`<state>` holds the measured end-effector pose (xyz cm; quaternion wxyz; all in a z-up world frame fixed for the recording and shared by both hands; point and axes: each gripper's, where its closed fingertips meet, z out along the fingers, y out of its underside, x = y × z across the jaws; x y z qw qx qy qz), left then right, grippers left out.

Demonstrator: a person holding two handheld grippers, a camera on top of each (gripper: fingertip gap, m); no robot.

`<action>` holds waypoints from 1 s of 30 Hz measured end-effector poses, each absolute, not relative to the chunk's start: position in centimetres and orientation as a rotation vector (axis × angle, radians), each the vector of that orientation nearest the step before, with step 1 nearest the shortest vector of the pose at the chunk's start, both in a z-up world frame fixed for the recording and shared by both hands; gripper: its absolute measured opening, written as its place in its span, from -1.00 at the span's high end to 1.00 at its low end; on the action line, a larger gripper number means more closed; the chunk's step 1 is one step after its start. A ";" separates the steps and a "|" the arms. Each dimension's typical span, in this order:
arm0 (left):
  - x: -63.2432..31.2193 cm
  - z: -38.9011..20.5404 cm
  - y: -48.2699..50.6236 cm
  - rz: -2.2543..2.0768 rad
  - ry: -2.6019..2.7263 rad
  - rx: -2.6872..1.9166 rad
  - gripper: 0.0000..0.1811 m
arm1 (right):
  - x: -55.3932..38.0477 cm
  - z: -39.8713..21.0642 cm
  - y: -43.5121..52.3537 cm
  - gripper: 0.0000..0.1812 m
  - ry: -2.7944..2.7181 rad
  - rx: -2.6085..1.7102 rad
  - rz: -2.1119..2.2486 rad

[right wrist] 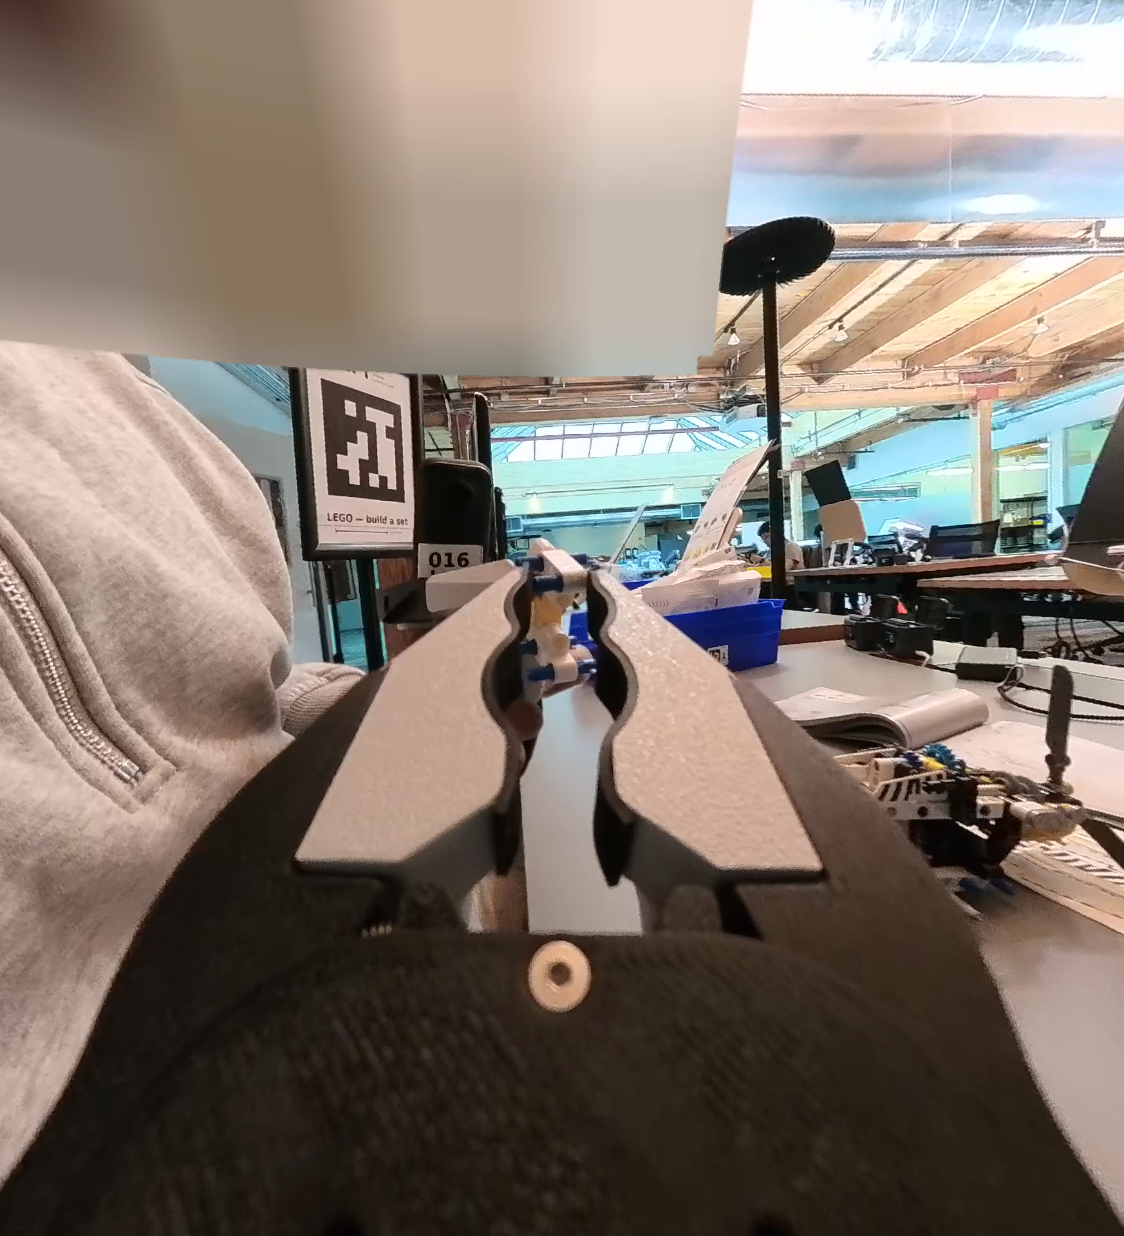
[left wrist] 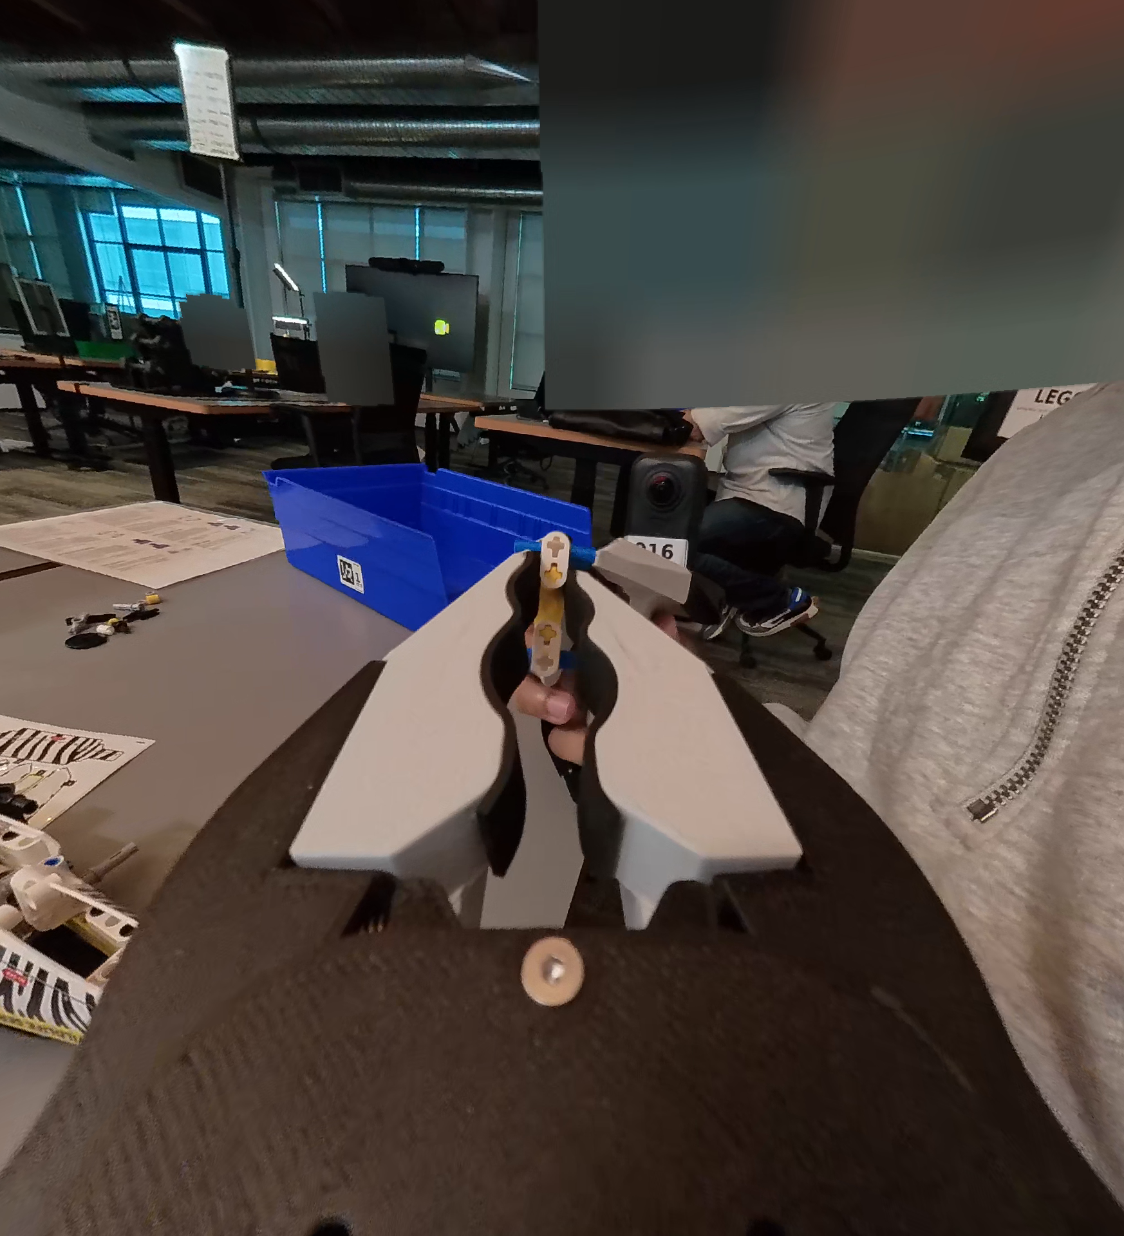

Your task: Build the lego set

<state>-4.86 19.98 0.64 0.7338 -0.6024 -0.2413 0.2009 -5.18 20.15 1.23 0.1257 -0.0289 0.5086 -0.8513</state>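
Jaws of both the left gripper [left wrist: 554, 568] and the right gripper [right wrist: 556, 578] clamp one upright white-and-yellow lego beam assembly [left wrist: 551, 605], raised above the table [left wrist: 225, 642], from opposite sides.

Grey flat tabletop [left wrist: 225, 642] carries it all. On it sits a blue plastic bin [left wrist: 372, 535] at the far edge, a white printed sheet [left wrist: 118, 542] beside it, a scatter of small black and white loose pieces [left wrist: 111, 619] near that. Close in: a zebra-striped sticker sheet [left wrist: 37, 756] and a half-built white, black and yellow brick model [left wrist: 17, 923]. A grey booklet [right wrist: 907, 715] lies flat too.
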 end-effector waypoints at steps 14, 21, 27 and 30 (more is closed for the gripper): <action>-6.2 1.5 16.7 0.315 -0.683 -1.084 0.96 | -5.9 1.8 21.0 0.80 1.376 -0.032 -2.501; -5.8 1.7 17.2 0.336 -0.645 -1.107 0.95 | -5.5 0.2 19.2 0.76 1.556 -0.029 -2.436; -5.8 1.6 17.5 0.344 -0.639 -1.119 0.96 | -4.4 -1.0 17.9 0.67 1.585 -0.049 -2.273; -5.9 1.5 17.5 0.332 -0.645 -1.117 0.96 | -4.7 -0.6 18.2 0.67 1.573 -0.041 -2.326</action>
